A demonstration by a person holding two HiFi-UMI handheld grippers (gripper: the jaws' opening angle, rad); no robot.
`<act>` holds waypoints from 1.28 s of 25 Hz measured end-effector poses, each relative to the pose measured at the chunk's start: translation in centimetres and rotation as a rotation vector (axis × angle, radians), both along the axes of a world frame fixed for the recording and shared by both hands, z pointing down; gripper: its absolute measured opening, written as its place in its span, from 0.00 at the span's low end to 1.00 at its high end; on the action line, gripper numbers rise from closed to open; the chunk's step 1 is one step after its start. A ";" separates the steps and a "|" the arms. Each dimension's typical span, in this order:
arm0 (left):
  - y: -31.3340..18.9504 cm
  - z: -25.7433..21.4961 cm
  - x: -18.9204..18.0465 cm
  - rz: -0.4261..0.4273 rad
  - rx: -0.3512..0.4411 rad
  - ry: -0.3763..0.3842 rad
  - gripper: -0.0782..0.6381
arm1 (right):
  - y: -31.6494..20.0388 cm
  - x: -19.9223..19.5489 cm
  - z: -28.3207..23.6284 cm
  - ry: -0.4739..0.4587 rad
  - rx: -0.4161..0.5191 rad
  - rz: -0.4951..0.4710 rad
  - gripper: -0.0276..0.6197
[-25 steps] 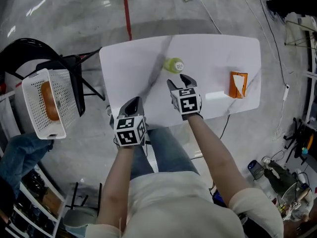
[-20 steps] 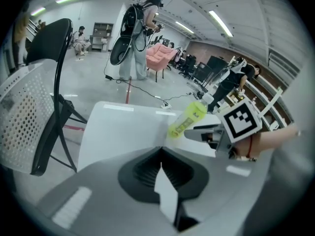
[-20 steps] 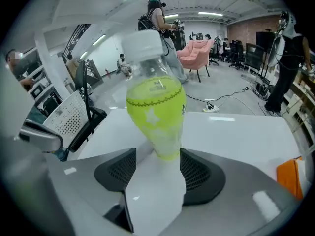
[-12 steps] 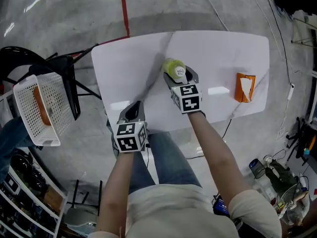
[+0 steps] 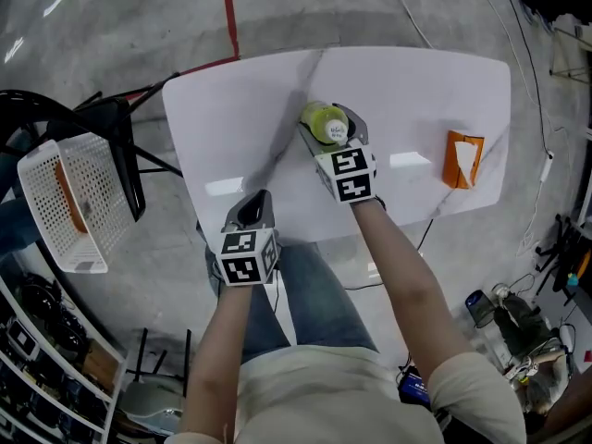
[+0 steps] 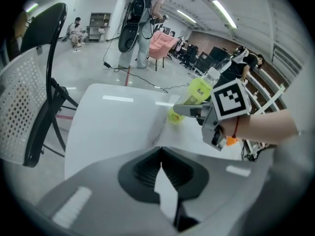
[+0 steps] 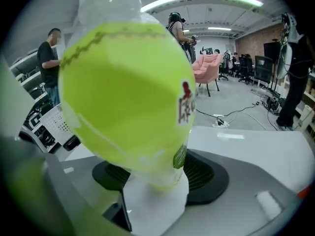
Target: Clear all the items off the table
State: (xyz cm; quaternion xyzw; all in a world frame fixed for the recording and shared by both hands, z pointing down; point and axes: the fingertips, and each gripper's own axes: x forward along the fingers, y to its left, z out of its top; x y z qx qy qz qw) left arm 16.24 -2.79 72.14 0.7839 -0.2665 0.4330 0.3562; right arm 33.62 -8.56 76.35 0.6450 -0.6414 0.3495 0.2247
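Right tool [image 5: 331, 135] jaws just opened, bottle [image 5: 323, 121] between them unclamped; center on body, squeeze firmly; left tool [image 5: 252, 203] closed, empty

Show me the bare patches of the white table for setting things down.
Free: the left half of the white table, between its left edge and the yellow-green plastic bottle; also the strip between bottle and orange carton. Crowded: round the bottle.

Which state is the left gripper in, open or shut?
Shut: the left gripper has its jaws together in its own view, with nothing between them.
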 end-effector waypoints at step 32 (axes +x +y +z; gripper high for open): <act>0.0 -5.3 -2.1 -0.013 0.064 0.046 0.12 | 4.4 -2.7 -6.7 0.079 -0.021 0.049 0.47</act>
